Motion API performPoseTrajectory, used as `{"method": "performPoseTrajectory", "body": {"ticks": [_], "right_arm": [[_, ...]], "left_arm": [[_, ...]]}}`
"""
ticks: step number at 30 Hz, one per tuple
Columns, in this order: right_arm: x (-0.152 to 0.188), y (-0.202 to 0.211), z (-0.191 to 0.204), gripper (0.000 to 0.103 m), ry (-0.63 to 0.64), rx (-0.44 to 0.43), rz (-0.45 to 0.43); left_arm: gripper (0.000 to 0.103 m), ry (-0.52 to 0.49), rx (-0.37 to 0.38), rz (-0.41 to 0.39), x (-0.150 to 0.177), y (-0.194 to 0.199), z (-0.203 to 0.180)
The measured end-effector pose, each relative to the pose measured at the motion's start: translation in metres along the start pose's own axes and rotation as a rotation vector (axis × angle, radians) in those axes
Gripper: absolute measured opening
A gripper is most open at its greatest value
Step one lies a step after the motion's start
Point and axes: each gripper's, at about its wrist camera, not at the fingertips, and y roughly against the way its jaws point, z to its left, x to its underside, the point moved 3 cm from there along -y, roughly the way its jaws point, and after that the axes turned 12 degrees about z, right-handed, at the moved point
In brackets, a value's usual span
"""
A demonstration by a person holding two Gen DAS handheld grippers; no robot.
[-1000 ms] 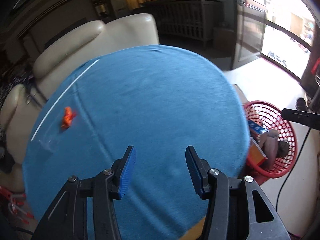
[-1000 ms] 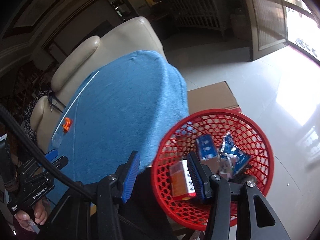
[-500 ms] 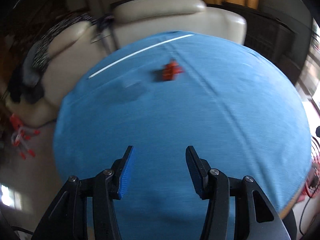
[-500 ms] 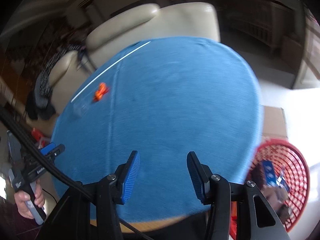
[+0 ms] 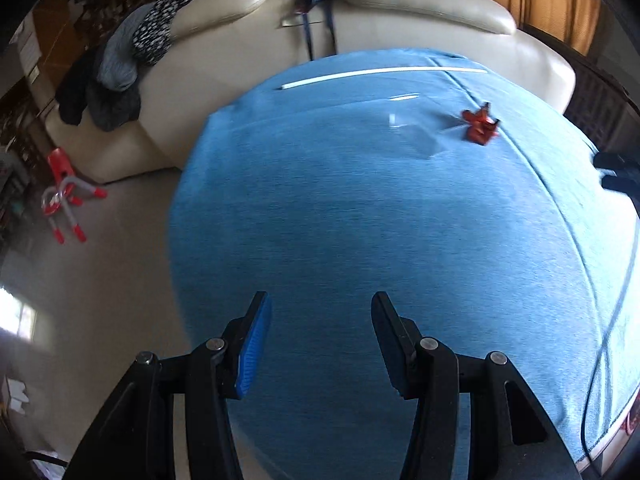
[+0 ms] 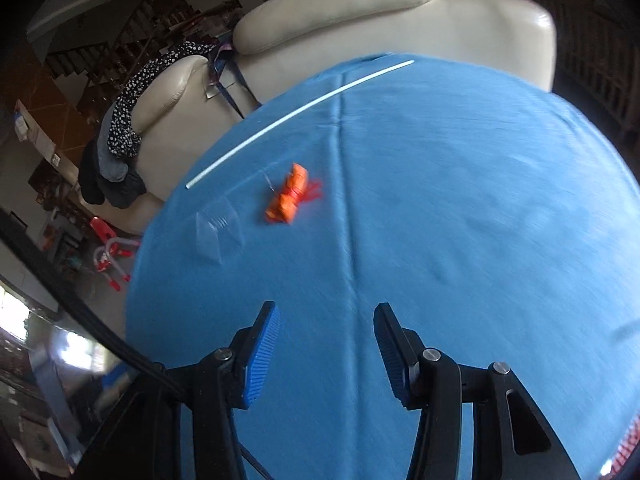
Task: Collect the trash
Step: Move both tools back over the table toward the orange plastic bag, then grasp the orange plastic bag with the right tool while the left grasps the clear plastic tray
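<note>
While hovering low over the near edge of the blue tablecloth (image 6: 460,220), both sets of jaws spread wide and empty: right gripper (image 6: 324,344), left gripper (image 5: 320,340). Orange wrapper (image 6: 292,196) lying far left of centre, just beside a clear plastic packet (image 6: 218,232), with a white straw (image 6: 300,120) farther back near the cream sofa (image 6: 392,12). Probably lined up for a reach toward that scrap, fingers parted ready to straddle it.

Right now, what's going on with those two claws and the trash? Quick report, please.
Left gripper open, empty. Right gripper open, empty. Orange wrapper, clear plastic and white straw lie on blue tablecloth. Nothing in the way.
</note>
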Motion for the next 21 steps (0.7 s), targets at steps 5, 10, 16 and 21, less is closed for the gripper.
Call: {"method": "performPoseTrajectory", "body": {"ticks": [5,10,16,21], "right_arm": [[-0.064,-0.050,0.015,0.053,-0.040,-0.062,0.049],[-0.110,-0.093,0.023,0.053,-0.100,-0.111,0.079],[-0.136,-0.145,0.035,0.033,-0.113,-0.004,0.157],[-0.128,-0.123,0.047,0.028,-0.011,0.104,0.051]], "left_arm": [[0.053,0.036,-0.011,0.007,-0.005,0.003,0.018],[0.053,0.070,-0.025,-0.001,-0.015,0.007,0.034],[0.053,0.075,-0.008,-0.027,-0.039,0.017,0.037],[0.068,0.074,0.079,-0.046,-0.076,0.024,0.016]]}}
